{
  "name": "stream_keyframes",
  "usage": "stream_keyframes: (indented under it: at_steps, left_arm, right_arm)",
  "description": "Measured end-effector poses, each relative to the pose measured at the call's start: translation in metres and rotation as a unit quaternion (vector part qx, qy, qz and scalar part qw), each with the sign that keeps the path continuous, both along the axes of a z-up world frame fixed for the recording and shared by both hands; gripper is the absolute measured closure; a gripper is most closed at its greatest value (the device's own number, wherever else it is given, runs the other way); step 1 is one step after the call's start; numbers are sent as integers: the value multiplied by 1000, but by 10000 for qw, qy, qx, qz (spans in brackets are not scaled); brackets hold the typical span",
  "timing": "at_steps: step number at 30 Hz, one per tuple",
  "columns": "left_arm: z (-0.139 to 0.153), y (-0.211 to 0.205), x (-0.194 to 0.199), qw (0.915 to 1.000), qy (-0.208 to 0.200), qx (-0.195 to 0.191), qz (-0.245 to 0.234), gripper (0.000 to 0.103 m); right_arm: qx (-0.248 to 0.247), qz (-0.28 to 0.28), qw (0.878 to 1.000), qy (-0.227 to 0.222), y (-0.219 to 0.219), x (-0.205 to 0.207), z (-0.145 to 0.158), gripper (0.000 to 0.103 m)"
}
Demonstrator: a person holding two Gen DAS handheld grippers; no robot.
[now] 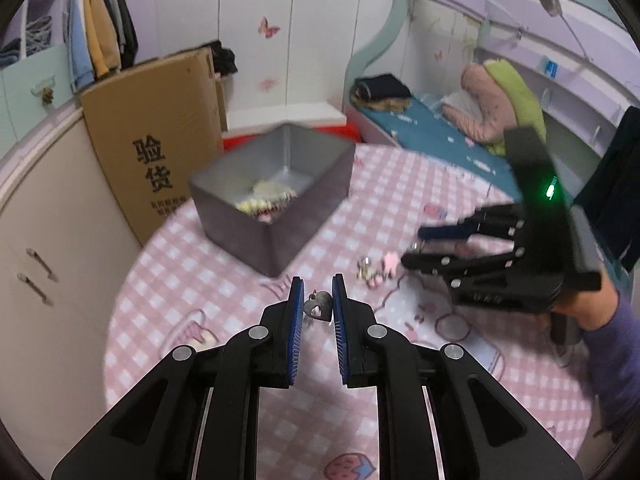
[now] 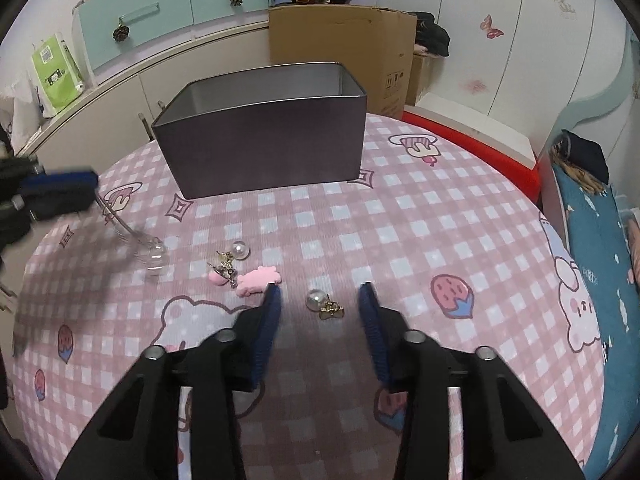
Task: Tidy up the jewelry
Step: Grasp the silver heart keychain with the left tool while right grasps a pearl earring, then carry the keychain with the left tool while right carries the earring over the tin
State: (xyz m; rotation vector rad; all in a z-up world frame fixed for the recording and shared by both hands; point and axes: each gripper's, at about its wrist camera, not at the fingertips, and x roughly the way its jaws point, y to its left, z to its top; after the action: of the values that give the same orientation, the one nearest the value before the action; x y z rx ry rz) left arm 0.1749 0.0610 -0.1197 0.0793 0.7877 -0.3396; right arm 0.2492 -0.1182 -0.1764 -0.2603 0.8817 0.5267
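Pink checked cloth covers the round worktop (image 2: pixel 400 216), which fills the middle of both views. On it, in the upper centre of the right wrist view, stands the grey metal box (image 2: pixel 264 148), open at the top; in the left wrist view some beaded pieces (image 1: pixel 266 200) already lie on its floor, so I judge it is the place where the jewelry is collected.

At the bottom centre of the left wrist view, the left tool (image 1: pixel 316 304) is clamped on a small dark heart charm (image 1: pixel 319 307), with its pads narrow against it. The same tool appears blurred at the left edge of the right wrist view, and a thin chain with a clear bead (image 2: pixel 154 258) hangs from it down to the cloth. It probably holds the charm high so that the chain can follow into the box.

The right tool (image 2: pixel 320 294) has its fingers wide apart, low over the cloth, on both sides of a pearl earring with a gold bow (image 2: pixel 325 304). This position seems ready for closing on the earring.

Just left of it lie a pink flat charm (image 2: pixel 258 278), a second pearl earring (image 2: pixel 236 254) and a small pink piece (image 2: pixel 217 277), all near together and not yet sorted.
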Motion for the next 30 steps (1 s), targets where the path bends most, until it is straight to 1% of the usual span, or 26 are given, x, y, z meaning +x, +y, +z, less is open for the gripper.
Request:
stream_keyframes:
  at_steps: [1, 2, 4, 5, 10, 12, 15, 18, 20, 23, 27, 30]
  left_arm:
    - [4, 1, 0, 10000, -28, -28, 0, 88]
    - [8, 2, 0, 10000, -59, -72, -2, 88]
    - [14, 3, 1, 9999, -98, -81, -8, 88]
    - [16, 2, 1, 9999, -115, -65, 13, 88]
    - [24, 2, 3, 9999, -117, -77, 61, 88]
    - [31, 2, 2, 9998, -148, -129, 42, 88]
    - [46, -1, 4, 9995, -244, -190, -44, 88]
    - [68, -6, 8, 9988, -420, -205, -115, 88]
    - [87, -8, 12, 9979, -587, -242, -136, 88]
    - [112, -7, 25, 9965, -816, -184, -27, 88]
    - [127, -1, 46, 9963, -824, -222, 112, 88]
    - [124, 4, 67, 9974, -631, -295, 183, 88]
  right_arm:
    - [16, 28, 10000, 30, 0, -1, 0, 79]
    - [5, 56, 10000, 40, 2, -2, 1, 88]
    - [-47, 69, 10000, 41, 4, -4, 1, 89]
    - [-49, 70, 10000, 51, 4, -5, 2, 93]
    - [167, -9, 9998, -49, -1, -14, 15, 93]
    - [240, -39, 9996, -119, -2, -18, 26, 93]
    - [502, -72, 9986, -171, -6, -19, 46, 93]
    - [781, -74, 9968, -176, -11, -17, 64, 93]
    - [935, -116, 9953, -220, -13, -13, 76, 93]
    - [1010, -193, 9941, -351, -8, -5, 93, 93]
    - [1149, -228, 9921, -443, 3, 10, 110, 93]
    - [1240, -264, 9910, -435, 15, 24, 117, 93]
